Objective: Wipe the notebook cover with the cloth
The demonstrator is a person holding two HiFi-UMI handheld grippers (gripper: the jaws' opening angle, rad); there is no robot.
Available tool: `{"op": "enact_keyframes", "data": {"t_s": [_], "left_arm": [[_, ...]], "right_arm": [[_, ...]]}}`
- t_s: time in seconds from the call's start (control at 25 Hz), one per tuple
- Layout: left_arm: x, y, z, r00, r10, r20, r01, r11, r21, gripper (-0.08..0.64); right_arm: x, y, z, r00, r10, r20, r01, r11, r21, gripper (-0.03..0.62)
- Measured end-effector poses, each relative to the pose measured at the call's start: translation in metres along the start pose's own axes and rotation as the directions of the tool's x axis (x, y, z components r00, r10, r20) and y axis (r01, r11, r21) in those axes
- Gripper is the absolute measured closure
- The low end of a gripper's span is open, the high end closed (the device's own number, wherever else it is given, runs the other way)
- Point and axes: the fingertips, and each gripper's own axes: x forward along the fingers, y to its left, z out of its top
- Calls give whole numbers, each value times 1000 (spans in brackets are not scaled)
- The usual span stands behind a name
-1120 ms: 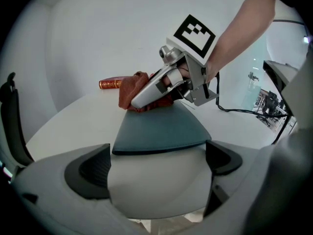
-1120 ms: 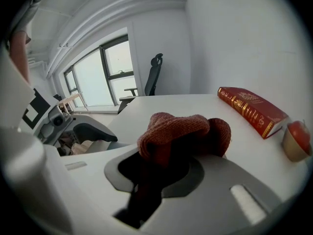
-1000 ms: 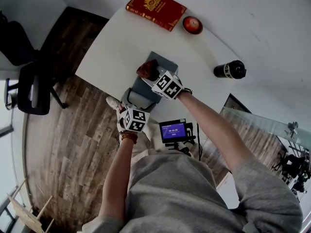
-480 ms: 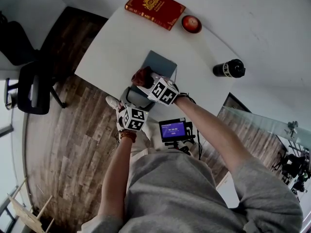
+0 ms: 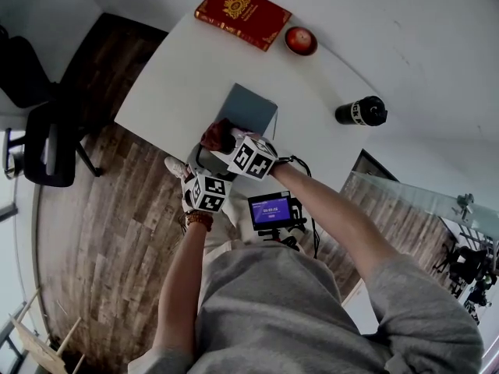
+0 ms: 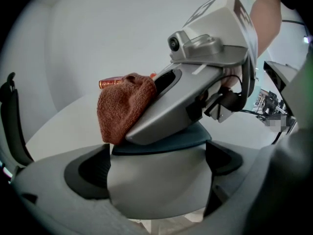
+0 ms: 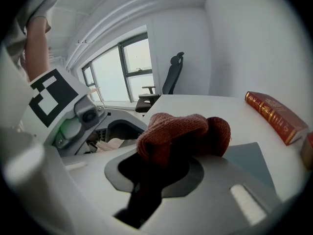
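A rust-red knitted cloth (image 7: 183,131) is being gripped, bunched, between the closed jaws of the right gripper (image 7: 168,153). It is being pressed onto the near part of a flat slate-blue notebook (image 5: 251,107), which is lying on the white table (image 5: 179,68) close to its near edge. The left gripper (image 6: 156,168) is being clamped on the notebook's near end. This is being shown only in the left gripper view, where the pale edge is filling the gap between the two dark pads (image 6: 88,173). In the head view that grip is being hidden by the marker cubes.

A window (image 7: 122,72) and a black office chair (image 7: 171,80) behind the table are being shown in the right gripper view. A black cylindrical bottle (image 5: 360,111) and a small lit screen (image 5: 270,208) are being taken in by the head view alone. A red hardcover book with gold print (image 5: 242,12) and a small round red object (image 5: 300,40) are lying at the far edge, well apart from the notebook.

Against the frame of a second ago, cloth and right gripper are being drawn back along the cover toward the person — more bare cover is being left beyond them, and the two grippers are being brought closer together.

Both forearms are being held bare. The right one is being stretched diagonally up from the lower right, and the left one is being raised almost straight, with a beaded bracelet (image 5: 198,220) at the wrist.
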Motion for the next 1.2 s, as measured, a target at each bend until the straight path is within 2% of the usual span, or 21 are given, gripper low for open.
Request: {"op": "enact_keyframes", "data": {"t_s": [0.32, 0.56, 0.68, 0.8, 0.92, 0.96, 1.04, 1.12, 1.2], "left_arm": [[2, -3, 2, 1000, 2, 2, -2, 1000, -1, -41], [0, -3, 1, 1000, 0, 1, 0, 1000, -2, -41], [0, -5, 2, 1000, -1, 2, 1, 1000, -4, -41], [-1, -4, 2, 1000, -1, 2, 1, 1000, -1, -41], [-1, -3, 2, 1000, -3, 4, 3, 1000, 3, -41], [-1, -3, 2, 1000, -2, 4, 2, 1000, 1, -40], [-1, -4, 2, 1000, 2, 2, -2, 1000, -2, -41], [-1, -4, 2, 1000, 1, 3, -1, 1000, 0, -41], [0, -4, 3, 1000, 0, 4, 0, 1000, 1, -41]], "right_arm": [[0, 16, -2, 999, 52, -7, -52, 998, -22, 505], [0, 22, 0, 998, 56, -8, -56, 998, 7, 505], [0, 27, -2, 997, 83, -13, -82, 996, 15, 505], [0, 29, -2, 989, 151, -9, -150, 986, 68, 505], [-9, 20, 6, 976, 212, 53, -218, 962, 162, 503], [-15, 12, 11, 976, 199, 87, -212, 961, 178, 502], [-32, -12, 26, 978, 122, 171, -154, 971, 184, 500], [-54, -45, 39, 970, 15, 241, -61, 981, 185, 500], [-75, -83, 45, 959, -96, 268, 47, 982, 185, 500]]}}
